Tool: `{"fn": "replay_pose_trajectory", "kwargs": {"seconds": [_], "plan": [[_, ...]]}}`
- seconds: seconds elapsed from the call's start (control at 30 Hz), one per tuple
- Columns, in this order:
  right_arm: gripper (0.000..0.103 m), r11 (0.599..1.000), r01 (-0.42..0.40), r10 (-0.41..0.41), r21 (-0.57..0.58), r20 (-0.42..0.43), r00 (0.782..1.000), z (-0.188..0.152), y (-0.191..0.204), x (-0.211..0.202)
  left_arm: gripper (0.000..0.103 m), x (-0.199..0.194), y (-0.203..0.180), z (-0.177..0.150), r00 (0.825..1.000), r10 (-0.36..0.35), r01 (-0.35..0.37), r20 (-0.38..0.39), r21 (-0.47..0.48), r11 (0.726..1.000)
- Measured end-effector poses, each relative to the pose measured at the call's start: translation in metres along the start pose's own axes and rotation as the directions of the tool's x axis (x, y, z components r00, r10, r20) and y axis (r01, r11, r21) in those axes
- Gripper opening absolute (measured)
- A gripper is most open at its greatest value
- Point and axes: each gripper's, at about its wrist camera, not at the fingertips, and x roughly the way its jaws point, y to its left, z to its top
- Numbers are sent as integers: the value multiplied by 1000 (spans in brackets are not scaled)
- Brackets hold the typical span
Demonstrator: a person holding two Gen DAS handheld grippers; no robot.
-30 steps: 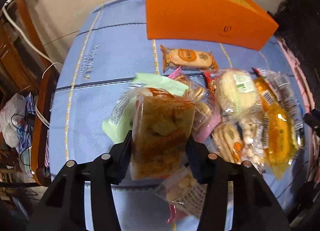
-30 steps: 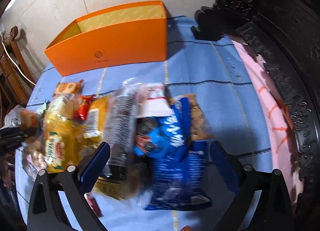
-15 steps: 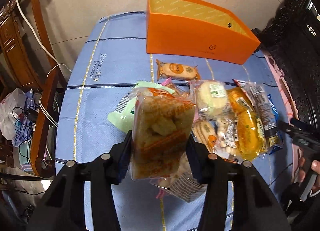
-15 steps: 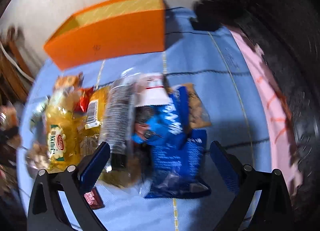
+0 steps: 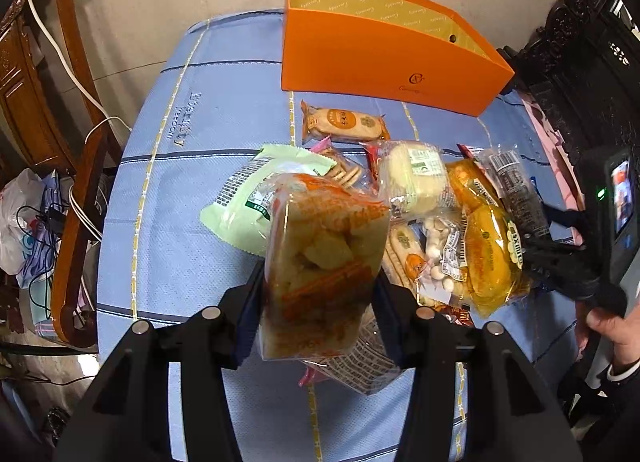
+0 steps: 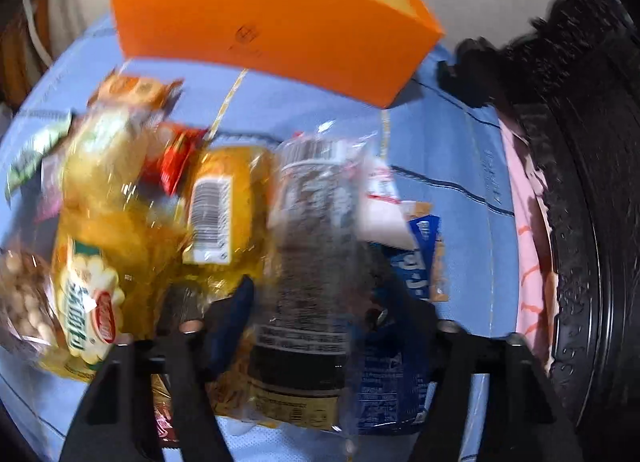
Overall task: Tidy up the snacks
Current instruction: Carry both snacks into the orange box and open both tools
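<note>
now the left gripper point(image 5: 320, 294) clamps a clear packet of golden fried snacks with orange print point(image 5: 324, 262), centre frame above the blue striped tablecloth point(image 5: 192, 262). right gripper point(image 6: 316, 318) has just been closing, jaws around a clear dark-labelled packet point(image 6: 312, 262) on the pile; contact too blurred to call. open orange cardboard box point(image 5: 380, 62) sits at the top.

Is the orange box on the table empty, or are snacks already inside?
Cannot tell fully: the orange box shows only bare yellow lining; its bottom is hidden.
</note>
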Motion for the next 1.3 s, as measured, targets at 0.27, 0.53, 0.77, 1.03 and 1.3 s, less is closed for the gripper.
{"fn": "replay_pose_trajectory", "kwargs": {"seconds": [0.27,0.53,0.77,1.03,1.3], "plan": [[24,975,-187,184,120,34,982,-2,-27,-12,49,2,-6,-2,1000,2,-1,-12,17,1000],[24,949,-267,253,165,103,962,-14,-55,-42,49,-13,-23,7,1000,-19,18,24,53,998],[24,927,-335,299,171,202,932,4,-72,-75,49,-27,-39,36,997,-46,42,59,79,996],[24,904,-398,339,158,306,890,79,-87,-93,49,-32,-69,125,990,-58,41,128,136,990],[24,882,-425,353,204,311,883,191,-96,-59,49,16,-87,240,993,-50,44,102,68,997]]}}
